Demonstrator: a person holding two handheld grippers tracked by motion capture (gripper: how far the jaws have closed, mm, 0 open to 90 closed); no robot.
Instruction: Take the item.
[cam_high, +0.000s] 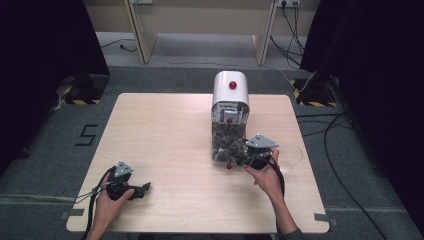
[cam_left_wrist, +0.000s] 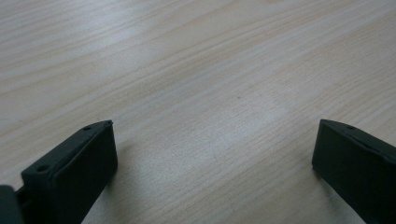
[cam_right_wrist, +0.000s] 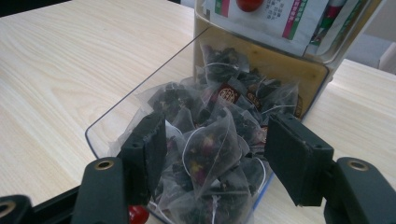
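Observation:
A white dome-topped dispenser (cam_high: 230, 90) stands at the middle of the table, and its clear drawer (cam_high: 223, 146) is pulled out toward me, full of pyramid tea bags. My right gripper (cam_high: 243, 160) is at the drawer's front right corner. In the right gripper view it (cam_right_wrist: 217, 122) is open, its jaws on either side of one tea bag (cam_right_wrist: 208, 154) on top of the pile, without pressing it. My left gripper (cam_high: 145, 188) rests low over the table at the front left. In its own view it (cam_left_wrist: 215, 123) is open over bare wood (cam_left_wrist: 187, 56).
A clear plastic cup or bowl (cam_high: 293, 155) sits just right of my right hand. The drawer has a red knob (cam_right_wrist: 138, 214) at its front. The table (cam_high: 165, 130) is light wood, with floor cables to the right.

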